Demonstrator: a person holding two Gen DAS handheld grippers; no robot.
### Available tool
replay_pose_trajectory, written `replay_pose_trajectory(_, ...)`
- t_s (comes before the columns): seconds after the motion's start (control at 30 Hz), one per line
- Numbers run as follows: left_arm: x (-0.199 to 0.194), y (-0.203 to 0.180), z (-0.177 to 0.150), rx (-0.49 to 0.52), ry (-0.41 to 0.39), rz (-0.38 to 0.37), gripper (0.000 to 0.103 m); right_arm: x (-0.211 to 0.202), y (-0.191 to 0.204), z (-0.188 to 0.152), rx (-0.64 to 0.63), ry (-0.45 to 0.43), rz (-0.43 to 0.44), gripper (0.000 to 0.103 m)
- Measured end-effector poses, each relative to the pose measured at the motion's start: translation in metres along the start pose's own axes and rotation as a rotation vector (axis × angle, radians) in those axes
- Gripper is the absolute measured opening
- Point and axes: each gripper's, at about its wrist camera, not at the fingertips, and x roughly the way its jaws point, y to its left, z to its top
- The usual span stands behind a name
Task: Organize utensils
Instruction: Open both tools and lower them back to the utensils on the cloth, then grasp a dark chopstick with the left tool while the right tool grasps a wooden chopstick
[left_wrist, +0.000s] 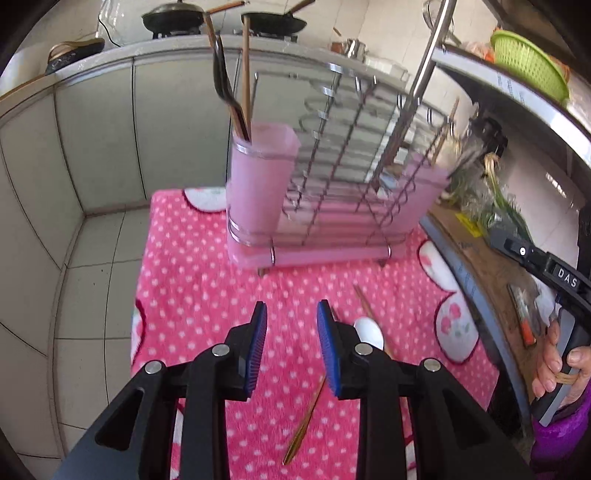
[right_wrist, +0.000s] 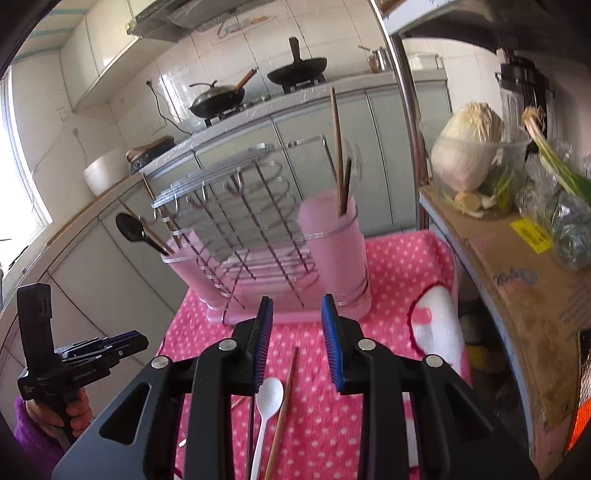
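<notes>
A wire dish rack (left_wrist: 343, 177) with pink holders stands on a pink polka-dot cloth (left_wrist: 207, 295). Its left pink cup (left_wrist: 260, 184) holds a black spoon (left_wrist: 223, 81) and a brown chopstick (left_wrist: 246, 77). In the right wrist view the rack (right_wrist: 236, 229) shows a cup (right_wrist: 334, 251) with chopsticks (right_wrist: 338, 147) and a black spoon (right_wrist: 135, 229) in the other holder. A white spoon (right_wrist: 267, 406) and a chopstick (right_wrist: 284, 402) lie on the cloth below my open right gripper (right_wrist: 295, 343). My left gripper (left_wrist: 291, 350) is open and empty above the cloth, near the white spoon (left_wrist: 369, 332) and a gold utensil (left_wrist: 304, 424).
Grey cabinets (left_wrist: 92, 147) and a stove with two pans (right_wrist: 218, 99) stand behind. A shelf at right holds cabbage (right_wrist: 465, 147), green onions (right_wrist: 554, 158) and a cardboard box (right_wrist: 517, 277). A green basket (left_wrist: 528, 62) sits on the counter. A steel pole (right_wrist: 406, 129) rises beside the cloth.
</notes>
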Motion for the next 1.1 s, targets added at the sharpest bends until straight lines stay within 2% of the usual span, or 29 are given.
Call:
replay_pose_trajectory(0.13,0.026,-0.008,-0.032,0.039,0.102,-0.014,0.027,0.018,-0.007,-0.022,0.039,0.089,-0.003,0.028)
replay_pose_trajectory(0.3,0.055,-0.021,-0.053,0.086,0.197,-0.018,0.025,0.029,-0.013,-0.036,0.070,0.133,0.002,0.028)
replay_pose_trajectory(0.7,0.104,-0.060,-0.052,0.246,0.260,0.060,0.018,0.045,-0.024,-0.049,0.116,0.188,0.022,0.028)
replay_pose_trajectory(0.73,0.107,-0.061,-0.052,0.249,0.254,0.062,0.017,0.045,-0.025,-0.049,0.120,0.188,0.023,0.028)
replay_pose_trajectory(0.77,0.108,-0.062,-0.051,0.257,0.247,0.069,0.009,0.046,-0.027,-0.049,0.124,0.189,0.025,0.028)
replay_pose_trajectory(0.8,0.108,-0.062,-0.049,0.254,0.239,0.083,0.005,0.047,-0.028,-0.049,0.131,0.191,0.030,0.028)
replay_pose_trajectory(0.9,0.108,-0.055,-0.046,0.192,0.233,0.091,0.003,0.050,-0.030,-0.049,0.150,0.202,0.046,0.028)
replay_pose_trajectory(1.1,0.092,-0.023,-0.041,0.055,0.232,0.134,0.002,0.062,-0.023,-0.048,0.124,0.229,0.048,0.028)
